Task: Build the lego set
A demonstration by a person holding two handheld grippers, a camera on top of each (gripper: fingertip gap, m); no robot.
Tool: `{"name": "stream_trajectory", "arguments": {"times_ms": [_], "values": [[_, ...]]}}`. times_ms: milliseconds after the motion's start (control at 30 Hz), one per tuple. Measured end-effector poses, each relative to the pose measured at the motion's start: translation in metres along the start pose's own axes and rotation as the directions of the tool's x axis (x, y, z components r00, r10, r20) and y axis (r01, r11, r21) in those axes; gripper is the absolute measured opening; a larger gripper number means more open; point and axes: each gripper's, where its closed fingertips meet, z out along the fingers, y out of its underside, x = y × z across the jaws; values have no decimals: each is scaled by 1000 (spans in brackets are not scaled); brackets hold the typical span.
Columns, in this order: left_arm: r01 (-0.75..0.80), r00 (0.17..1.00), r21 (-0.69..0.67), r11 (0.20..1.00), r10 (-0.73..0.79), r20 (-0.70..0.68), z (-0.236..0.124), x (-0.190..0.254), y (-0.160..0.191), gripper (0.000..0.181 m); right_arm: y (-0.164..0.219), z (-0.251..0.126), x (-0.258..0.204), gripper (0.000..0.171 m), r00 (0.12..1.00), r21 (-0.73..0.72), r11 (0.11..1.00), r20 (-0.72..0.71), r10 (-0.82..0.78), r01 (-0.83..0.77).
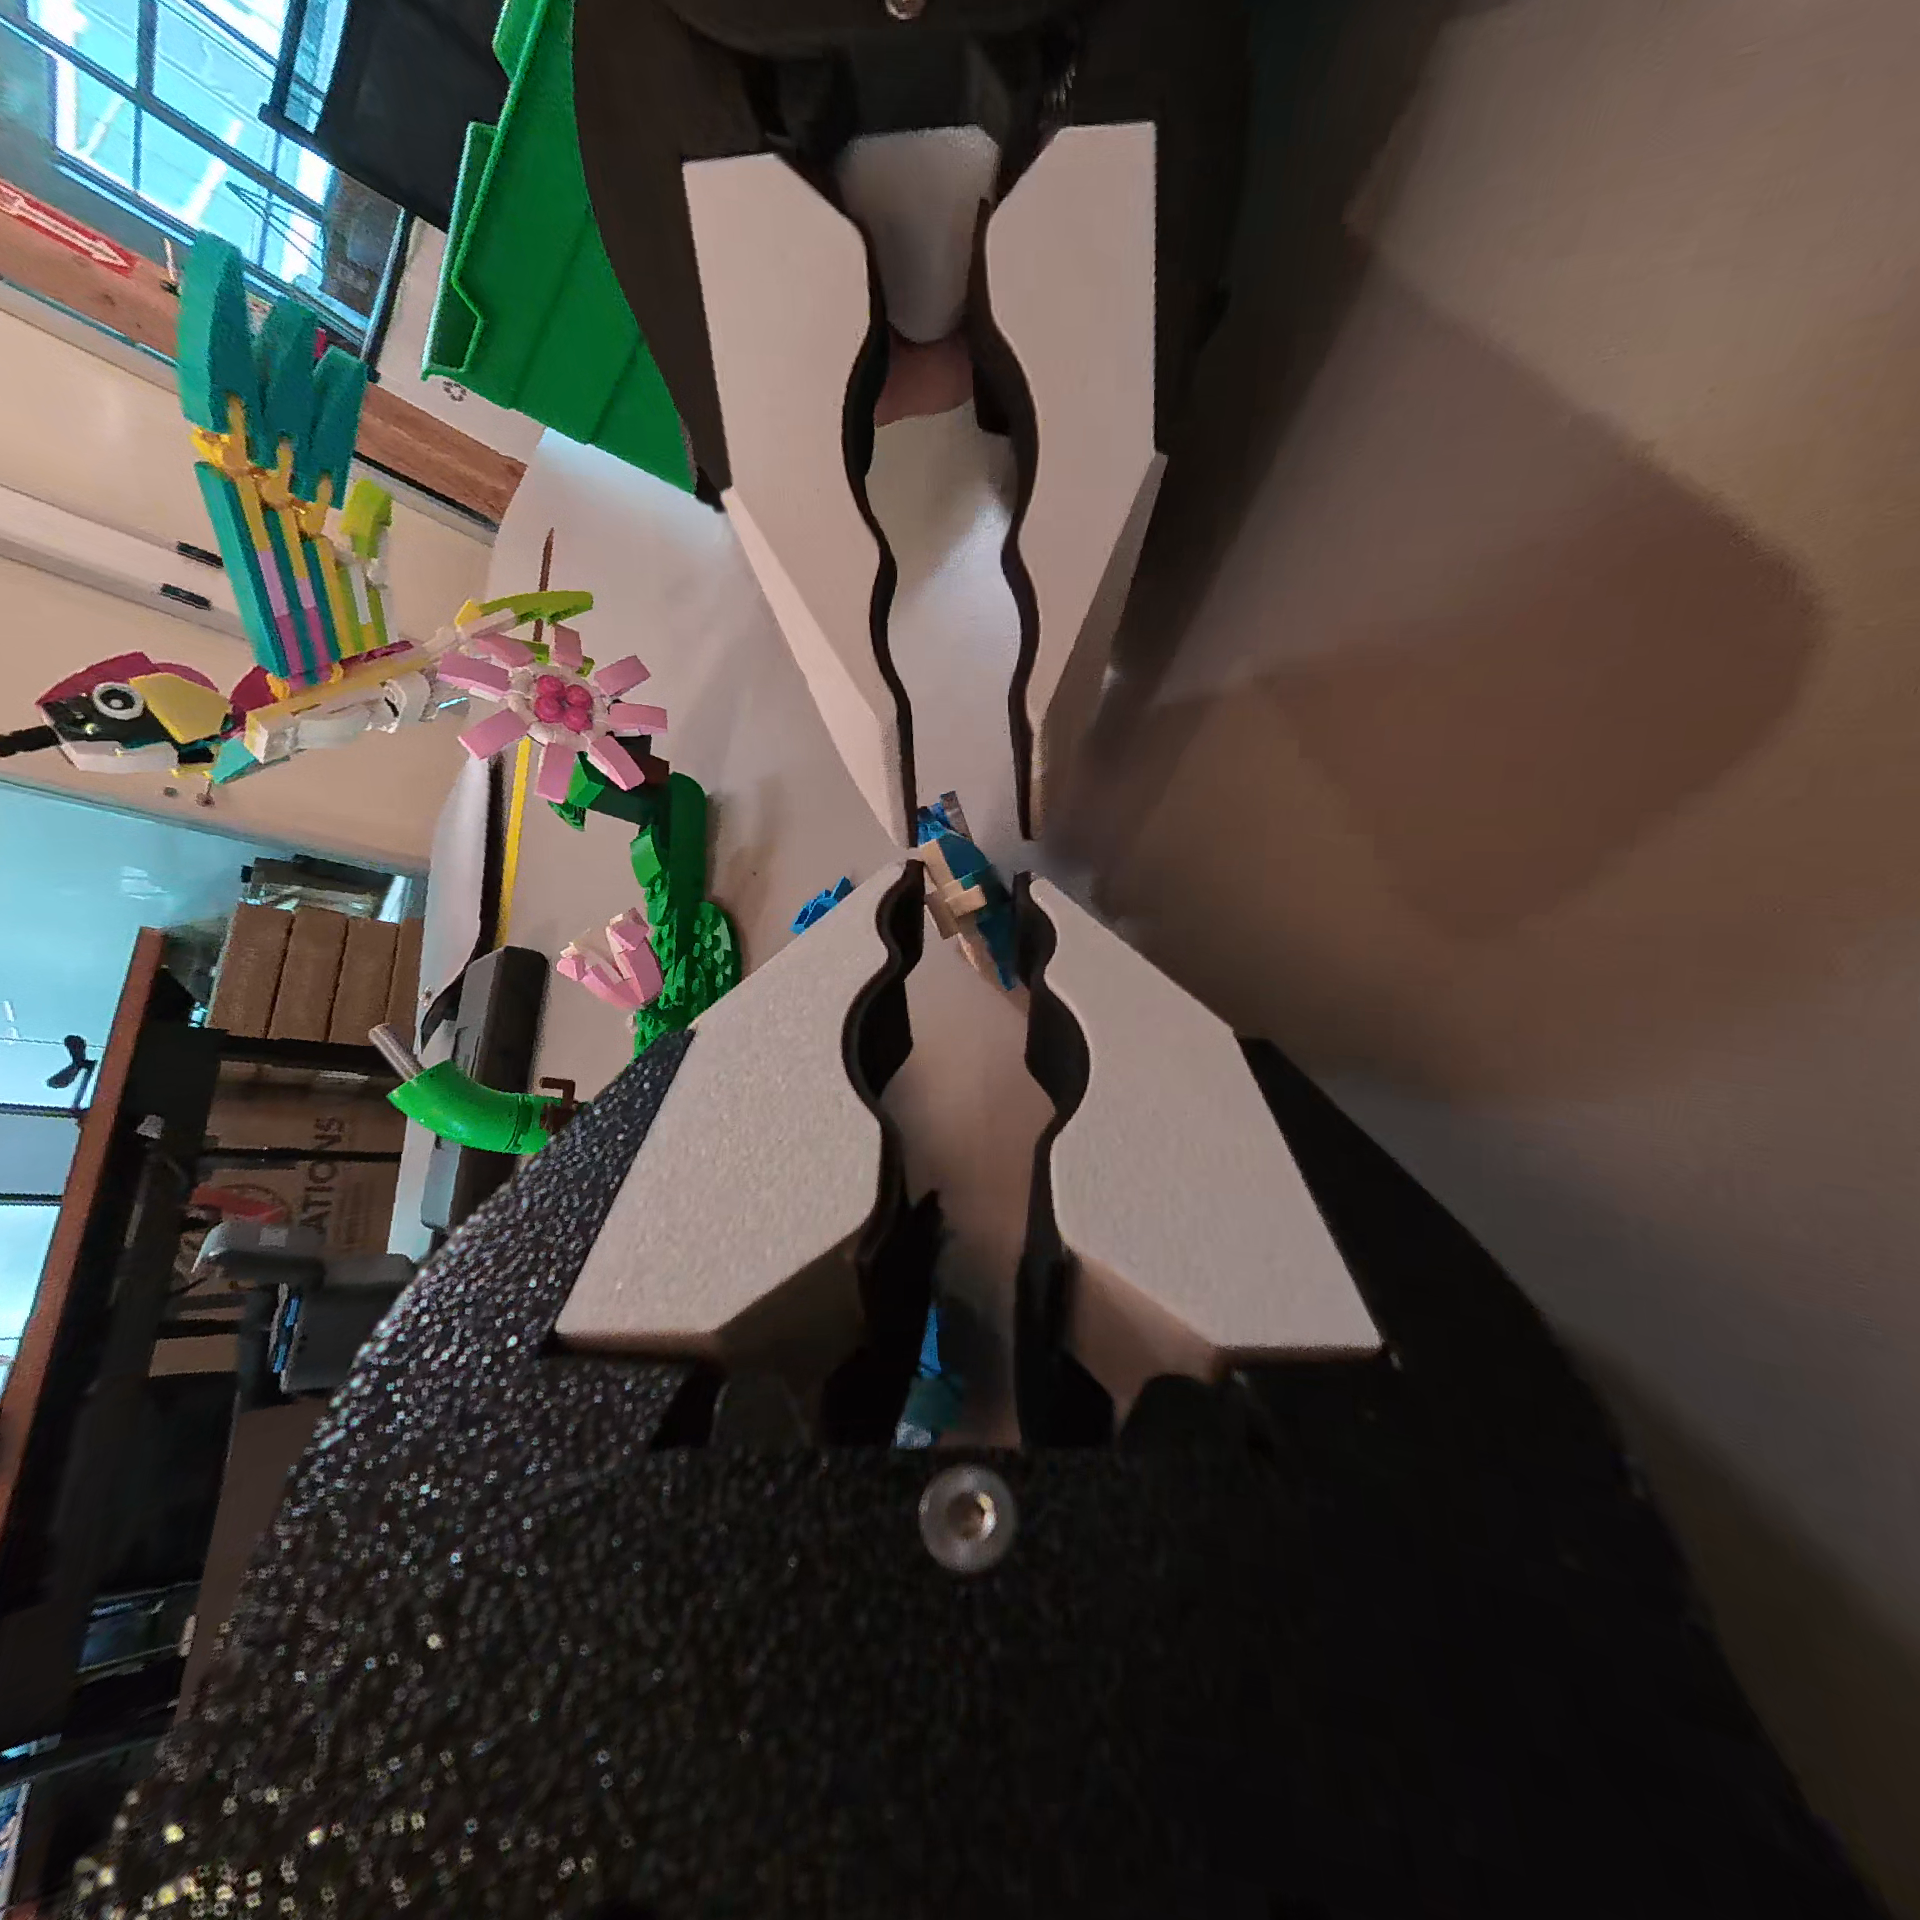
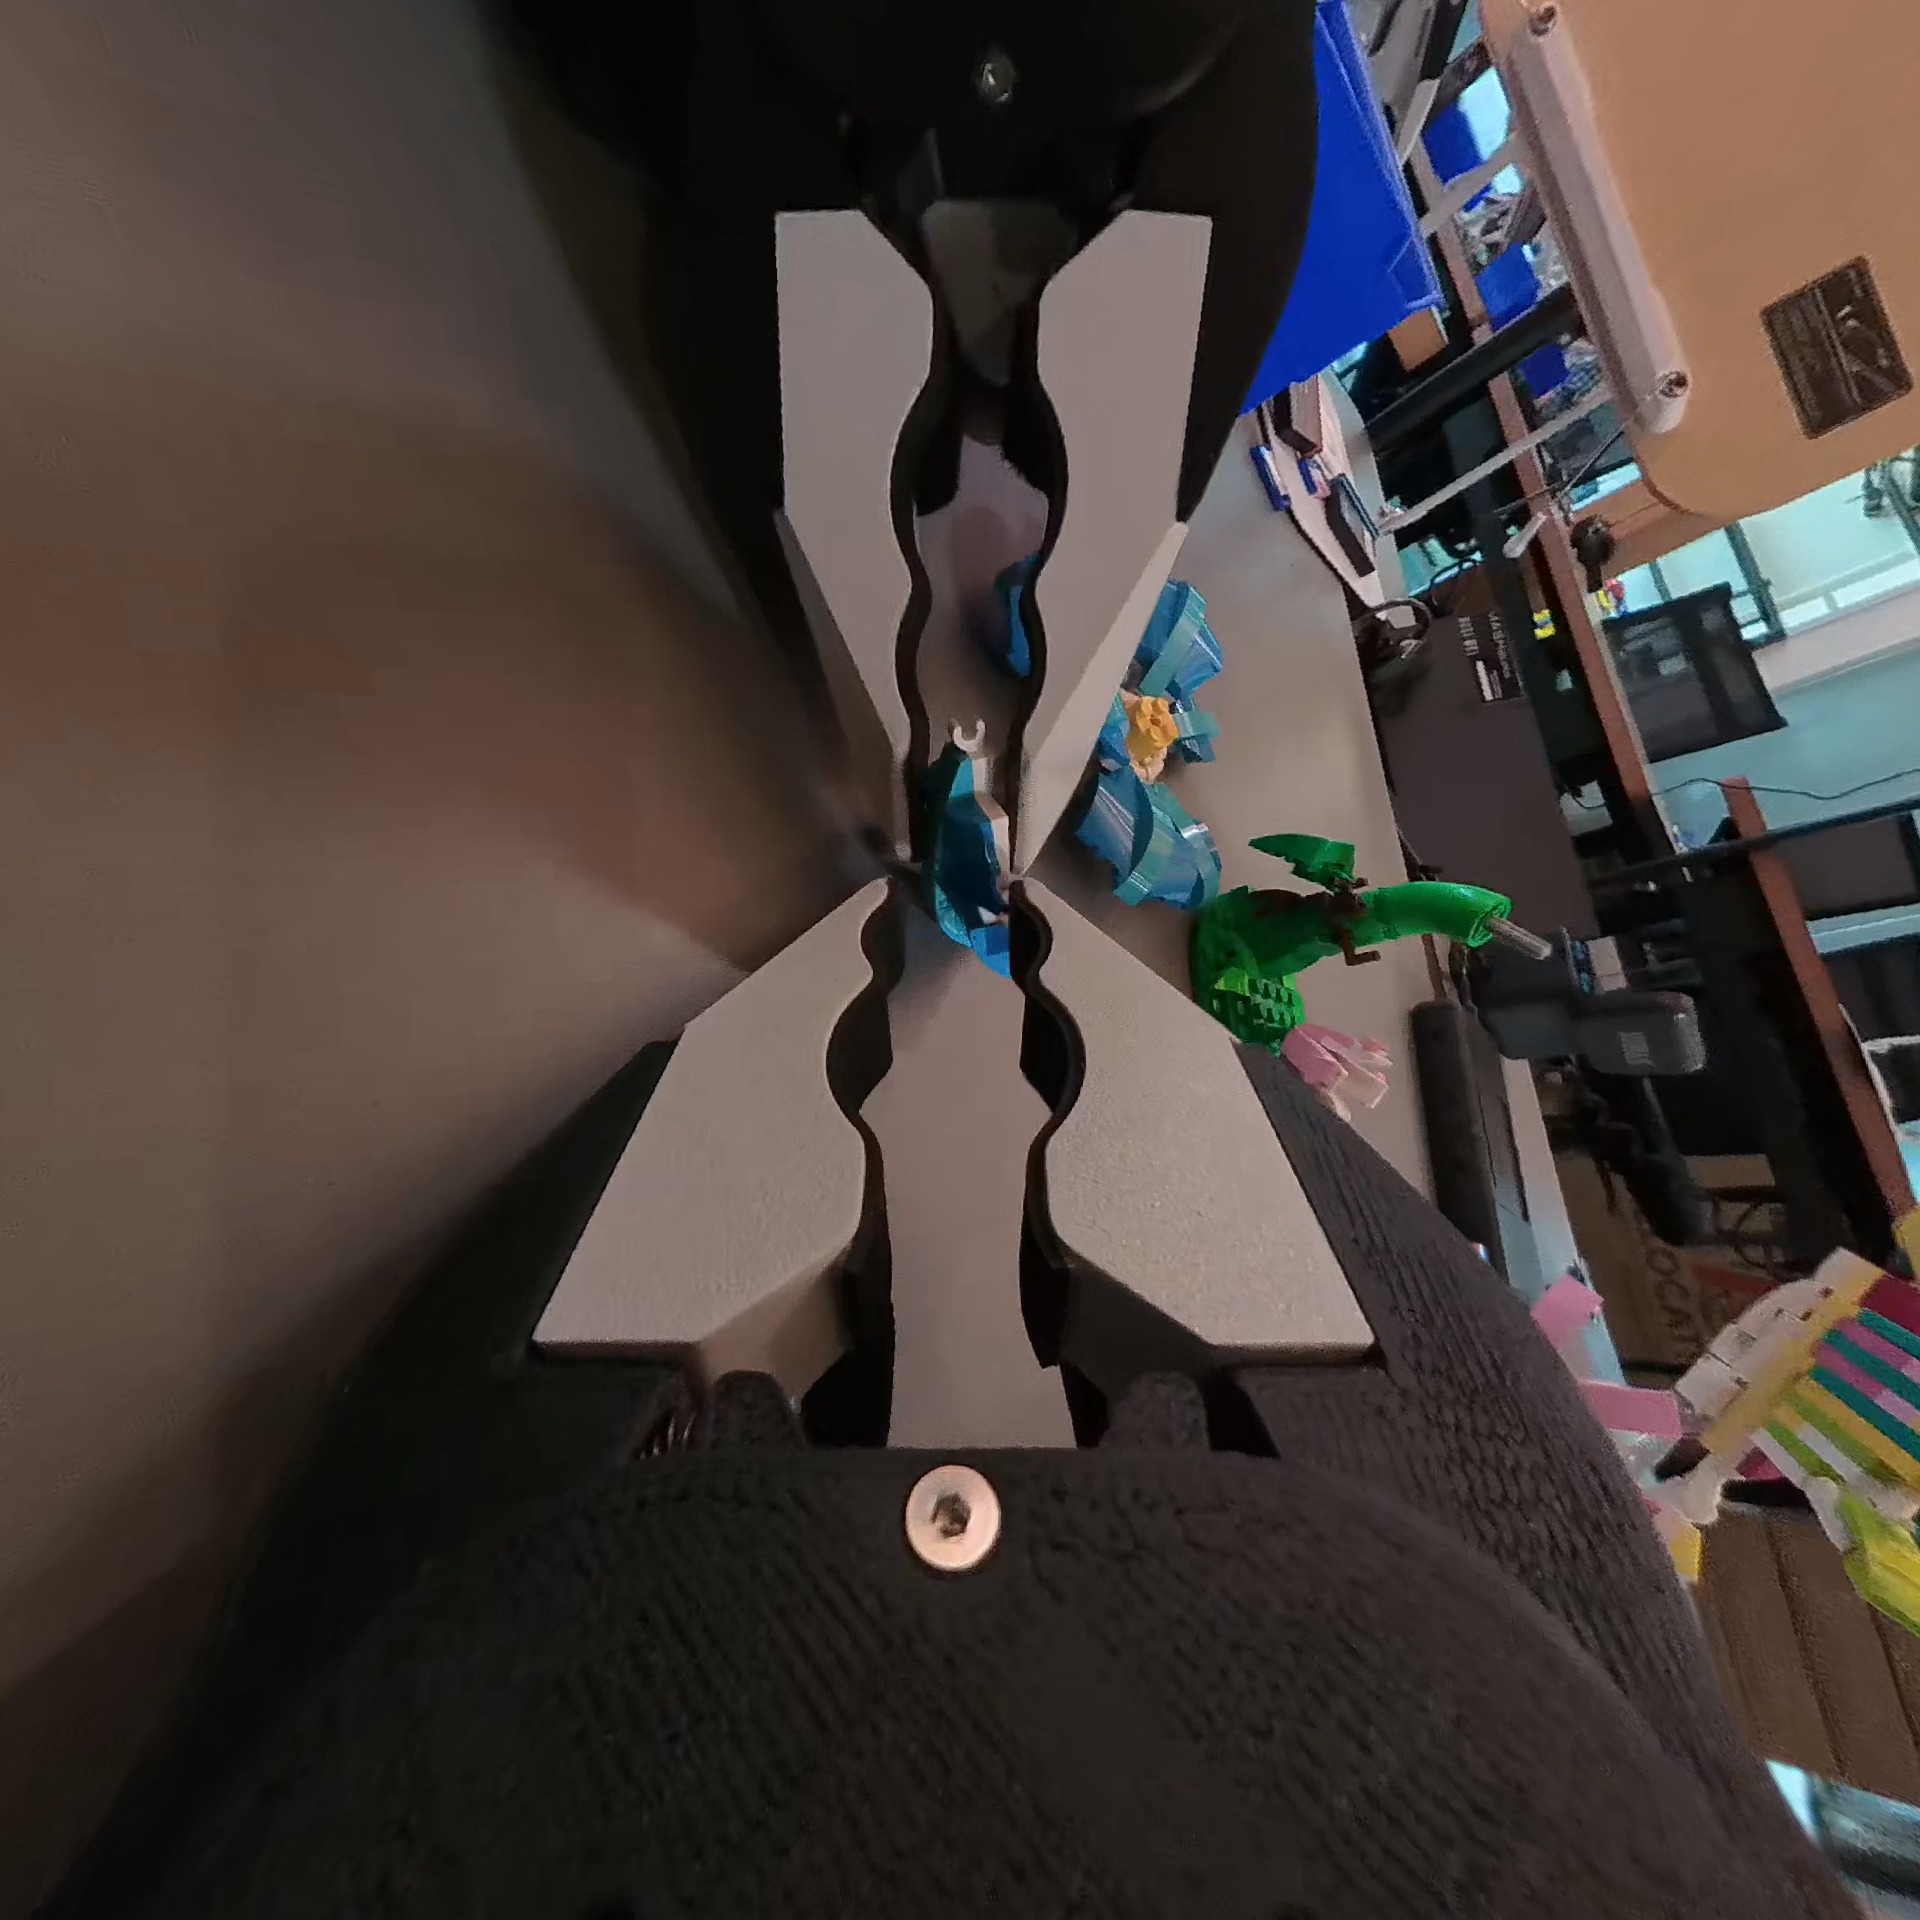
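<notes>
My left gripper (image 1: 966, 852) is shut on a small blue brick piece (image 1: 982, 935) with a white and tan part, pinched at the fingertips just over the white table (image 1: 748, 644). My right gripper (image 2: 961, 868) is shut on a blue brick petal piece (image 2: 961, 904) with a small white clip on top. A blue brick flower (image 2: 1153, 769) with a yellow centre lies on the table just beyond the right fingers. Blurred brown fills the side of each view, hiding what is there.
A brick hummingbird (image 1: 260, 623) hovers at a pink brick flower (image 1: 561, 707) on a green stem (image 1: 675, 904), with a pink bud (image 1: 613, 961) below. The stem (image 2: 1299, 935) and bird (image 2: 1829, 1403) show in the right wrist view. A green bin (image 1: 551, 239) and a blue bin (image 2: 1351, 208) stand nearby. The grippers are tip to tip, or close to it. From either gripper's tips it is about 12 centimeters to the pink bud (image 1: 613, 961). The right camera catches it too, in the right wrist view (image 2: 1334, 1049).
</notes>
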Motion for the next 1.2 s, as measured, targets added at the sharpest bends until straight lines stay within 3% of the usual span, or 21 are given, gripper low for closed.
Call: {"name": "stream_trajectory", "arguments": {"times_ms": [433, 900, 1200], "values": [[-7, 999, -28, 1000, 8, 44, 6, 1, 2, 11, 5, -1, -2, 2, 981, -42, 987, -117, -157, 153], [241, 970, 6, 970, -241, -31, 6, -1, 3, 9, 6, 1, 1, 1, 972, -64, 981, -142, -189, 182], [313, 949, 50, 948, -310, -63, 3, -4, 1, 10, 1, -1, 7, 5, 976, -15, 990, -165, -139, 138]]}}
